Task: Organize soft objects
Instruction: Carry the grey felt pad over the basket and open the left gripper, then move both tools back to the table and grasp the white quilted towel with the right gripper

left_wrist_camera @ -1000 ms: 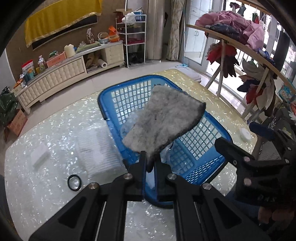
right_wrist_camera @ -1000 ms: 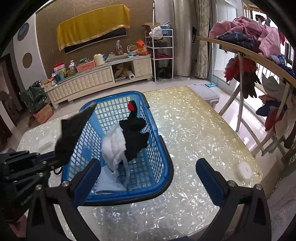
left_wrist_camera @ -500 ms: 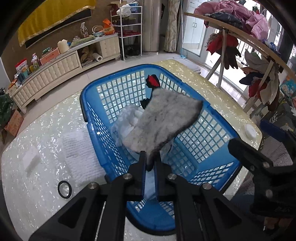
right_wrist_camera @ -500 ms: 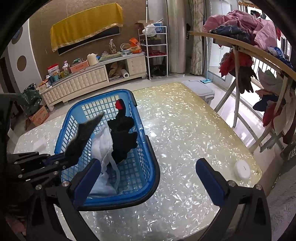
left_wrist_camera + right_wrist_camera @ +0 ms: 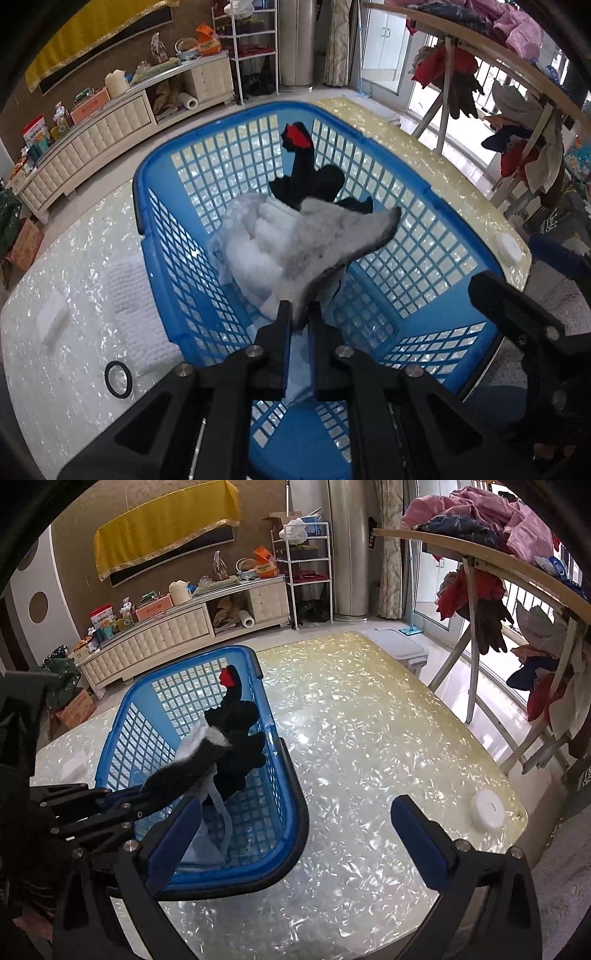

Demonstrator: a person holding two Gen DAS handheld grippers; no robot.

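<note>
One blue basket (image 5: 436,317) stands on the pearly table (image 5: 369,738); inside it lie three soft things already: one white bundle (image 5: 255,243), one black garment with a red tip (image 5: 310,181), and one pale blue cloth (image 5: 295,384) at the bottom; a fourth, the grey cloth (image 5: 332,240), is at the left gripper (image 5: 298,325). On the table outside the basket, seen from the left wrist, there are one white knitted cloth (image 5: 129,295) at 9 o'clock of the basket, one white block (image 5: 53,321) further out the same way, one black ring (image 5: 117,374) at about 8 o'clock, and one round white puck (image 5: 487,808) at 3 o'clock. Two grippers are in view.

The left gripper's jaws stand narrow and have just been opening; the lower corner of the grey cloth is between them, and a slim gap shows beside it, so the pads seem not to press on it; from the jaws the cloth fans out toward 12 to 2 o'clock, draped over the white bundle and reaching the black garment, all inside the basket. In the right wrist view the same cloth shows its dark underside (image 5: 192,771), running from the left gripper (image 5: 142,797) toward 2 o'clock over the basket's near half.

The right gripper (image 5: 299,838) is spread wide with nothing between its blue pads (image 5: 421,838); it hangs over the basket's near rim and the bare table; the grey cloth lies at its 10 o'clock, apart from it.
</note>
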